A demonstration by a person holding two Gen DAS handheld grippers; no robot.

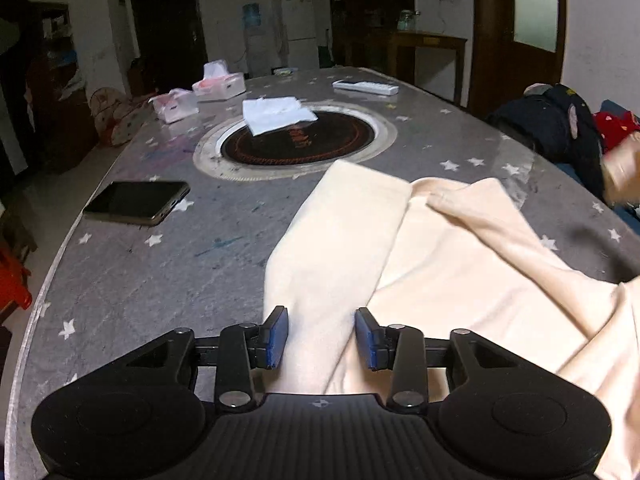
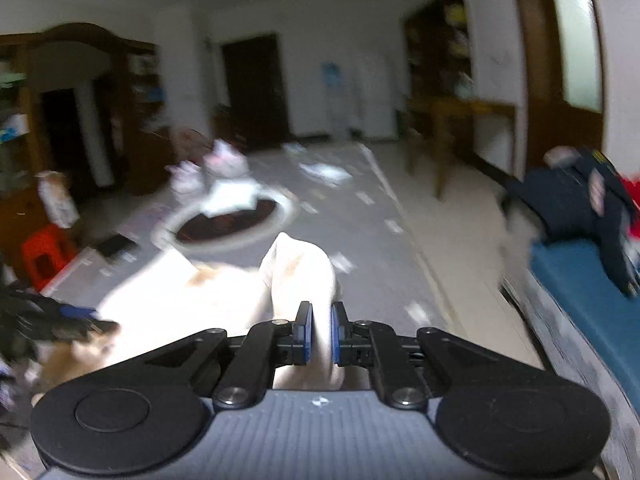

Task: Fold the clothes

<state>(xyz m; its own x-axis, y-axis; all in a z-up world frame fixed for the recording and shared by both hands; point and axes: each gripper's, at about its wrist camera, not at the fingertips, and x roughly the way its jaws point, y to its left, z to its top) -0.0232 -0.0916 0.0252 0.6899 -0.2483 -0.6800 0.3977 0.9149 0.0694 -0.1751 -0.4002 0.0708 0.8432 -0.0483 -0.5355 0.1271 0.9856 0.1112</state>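
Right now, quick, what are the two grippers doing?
Left gripper: open, fingers either side of the cream garment, not gripping.
Right gripper: shut on the cream garment.

The garment [image 1: 420,248] lies on the table [image 1: 120,280], right of the phone [image 1: 136,202]. Behind both sits the round inset [image 1: 298,140] with a cloth [image 1: 276,114] on it. Tissue boxes [image 1: 220,84] stand behind-left, a remote [image 1: 366,86] behind-right.

The left gripper [image 1: 321,336] sits low over the near edge of the table, its blue pads [image 1: 279,334] spread wide with cloth [image 1: 420,248] lying loose between them. The right gripper [image 2: 320,334] is raised, its pads pinched tight on a bunched fold of cloth [image 2: 298,276].
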